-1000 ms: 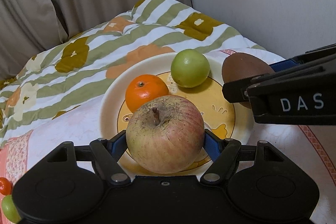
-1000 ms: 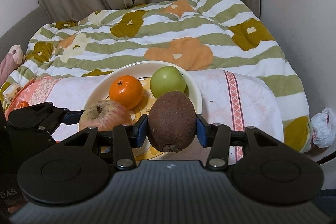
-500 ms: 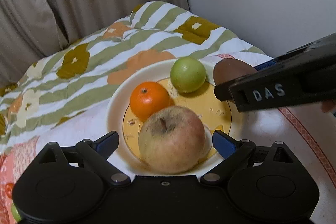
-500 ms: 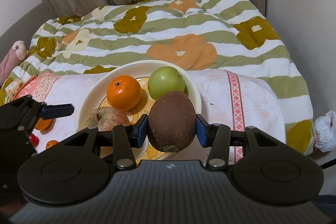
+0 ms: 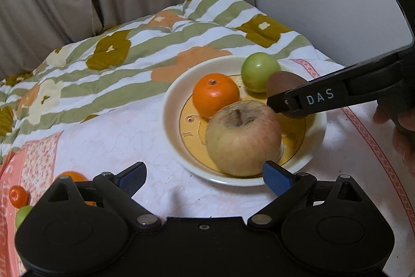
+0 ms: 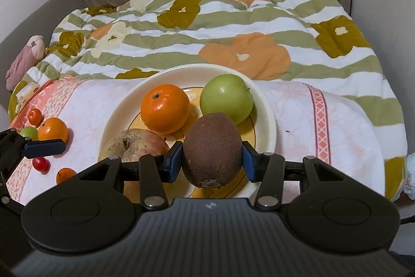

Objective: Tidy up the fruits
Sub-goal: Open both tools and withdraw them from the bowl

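Right tongs (image 6: 212, 164) clamped on fuzzy brown oval kiwi (image 6: 212, 148), held just above near rim of cream round plate w/ yellow centre (image 6: 269, 118). Left tongs (image 5: 205, 178) spread wide apart, nothing btwn pads, just beside plate's near edge. On plate: big reddish-yellow apple (image 5: 243, 138) at front, orange mandarin (image 5: 215, 94) & green round fruit (image 5: 259, 72) behind. Small loose fruits (image 6: 52, 130) lie on pink-white cloth (image 6: 324, 126) to the left, over the bed.

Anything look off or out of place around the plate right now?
Nothing spilled or damaged. Several small fruits still lie loose on the cloth left of the plate, and the apple has rough, brownish skin.
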The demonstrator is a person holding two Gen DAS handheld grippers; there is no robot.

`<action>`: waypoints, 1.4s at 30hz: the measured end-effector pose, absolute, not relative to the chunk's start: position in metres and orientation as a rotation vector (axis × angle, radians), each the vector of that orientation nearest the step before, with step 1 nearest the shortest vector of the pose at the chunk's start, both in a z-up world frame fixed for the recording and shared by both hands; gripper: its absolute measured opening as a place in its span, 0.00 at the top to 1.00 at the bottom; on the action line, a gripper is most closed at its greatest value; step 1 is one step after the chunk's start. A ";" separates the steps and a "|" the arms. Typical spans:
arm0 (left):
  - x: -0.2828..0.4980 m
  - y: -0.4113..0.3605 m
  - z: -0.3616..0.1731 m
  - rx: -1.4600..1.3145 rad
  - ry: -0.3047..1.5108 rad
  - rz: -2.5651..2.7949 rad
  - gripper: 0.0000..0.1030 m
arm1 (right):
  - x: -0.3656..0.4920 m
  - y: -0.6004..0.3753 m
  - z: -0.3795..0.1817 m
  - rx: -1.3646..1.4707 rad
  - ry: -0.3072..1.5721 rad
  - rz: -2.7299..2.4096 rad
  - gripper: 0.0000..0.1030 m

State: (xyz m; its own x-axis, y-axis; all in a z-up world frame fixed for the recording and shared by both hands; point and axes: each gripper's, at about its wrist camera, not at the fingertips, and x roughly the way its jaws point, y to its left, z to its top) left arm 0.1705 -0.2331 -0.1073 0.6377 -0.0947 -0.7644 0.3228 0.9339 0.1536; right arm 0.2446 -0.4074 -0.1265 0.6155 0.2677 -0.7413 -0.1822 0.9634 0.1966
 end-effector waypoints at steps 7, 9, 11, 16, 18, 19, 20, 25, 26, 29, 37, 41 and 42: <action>0.165 -0.224 -0.105 0.260 0.847 -0.225 0.04 | 0.237 -0.410 -0.122 0.117 0.824 0.227 0.04; 0.162 -0.220 -0.104 0.245 0.850 -0.216 0.04 | 0.231 -0.413 -0.118 0.132 0.798 0.215 0.00; 0.159 -0.218 -0.102 0.239 0.855 -0.206 0.04 | 0.225 -0.416 -0.114 0.151 0.778 0.207 0.00; 0.143 -0.210 -0.085 0.229 0.836 -0.209 0.04 | 0.209 -0.412 -0.098 0.125 0.773 0.182 0.00; 0.139 -0.206 -0.078 0.226 0.826 -0.212 0.04 | 0.202 -0.409 -0.090 0.110 0.761 0.173 0.00; 0.137 -0.204 -0.075 0.225 0.822 -0.212 0.04 | 0.197 -0.407 -0.085 0.100 0.756 0.168 0.00; 0.135 -0.202 -0.072 0.223 0.817 -0.212 0.04 | 0.192 -0.405 -0.081 0.092 0.752 0.162 0.00; 0.115 -0.184 -0.053 0.206 0.786 -0.224 0.04 | 0.162 -0.390 -0.060 0.052 0.714 0.123 0.00; 0.111 -0.180 -0.050 0.203 0.781 -0.225 0.04 | 0.155 -0.386 -0.055 0.037 0.700 0.119 0.00; 0.097 -0.163 -0.040 0.197 0.776 -0.213 0.04 | 0.138 -0.372 -0.045 -0.008 0.703 0.119 0.00; 0.067 -0.115 -0.019 0.178 0.746 -0.162 0.03 | 0.100 -0.325 -0.021 -0.024 0.692 0.127 0.00; 0.060 -0.092 -0.016 0.182 0.730 -0.135 0.00 | 0.088 -0.299 -0.018 -0.007 0.706 0.160 0.00; 0.058 -0.086 -0.015 0.186 0.725 -0.131 0.00 | 0.086 -0.292 -0.017 0.000 0.709 0.166 0.00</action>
State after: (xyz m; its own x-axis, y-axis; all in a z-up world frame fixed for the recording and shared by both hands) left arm 0.0580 -0.0857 -0.0153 0.7417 -0.0547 -0.6685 0.1832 0.9753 0.1234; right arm 0.0859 -0.2923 -0.0173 0.7464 0.1519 -0.6479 -0.1517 0.9868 0.0566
